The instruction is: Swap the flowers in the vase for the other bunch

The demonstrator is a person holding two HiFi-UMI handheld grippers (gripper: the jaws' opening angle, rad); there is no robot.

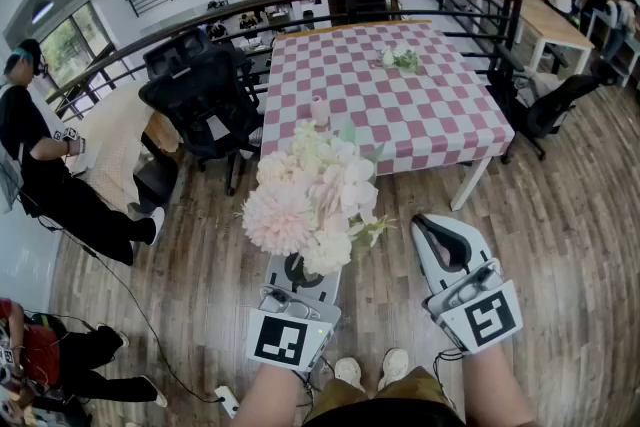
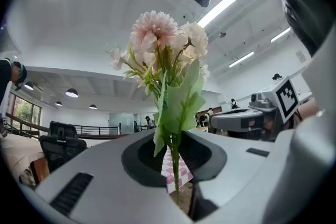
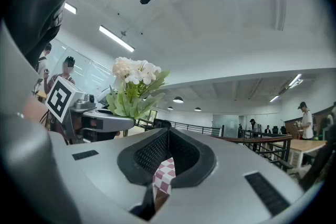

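From the head view, the left tongs (image 1: 298, 265) are closed on the stems of the pink bunch (image 1: 305, 200). The right tongs (image 1: 432, 223) are closed too, with nothing in them. Both are near the person, over the wooden floor (image 1: 560, 245), well apart from the counter (image 1: 440, 115). The little pink vase (image 1: 320, 111) stands on the near side of the counter, far ahead of the left tongs. I see no flowers sticking out of it, though the pink bunch hides the part just below it. The other bunch (image 1: 402, 61) lies flat on the far side of the counter, a bit to the right. I think the right tongs are on the better side to get it.

In the left gripper view, the left tongs (image 2: 174, 144) pinch a thin green stem. The pink bunch (image 2: 168, 44) stands straight up from them, with the blooms on top.

In the right gripper view, the right tongs (image 3: 167, 134) are shut tip to tip and hold nothing. The pink bunch (image 3: 135, 84) shows off to the left.
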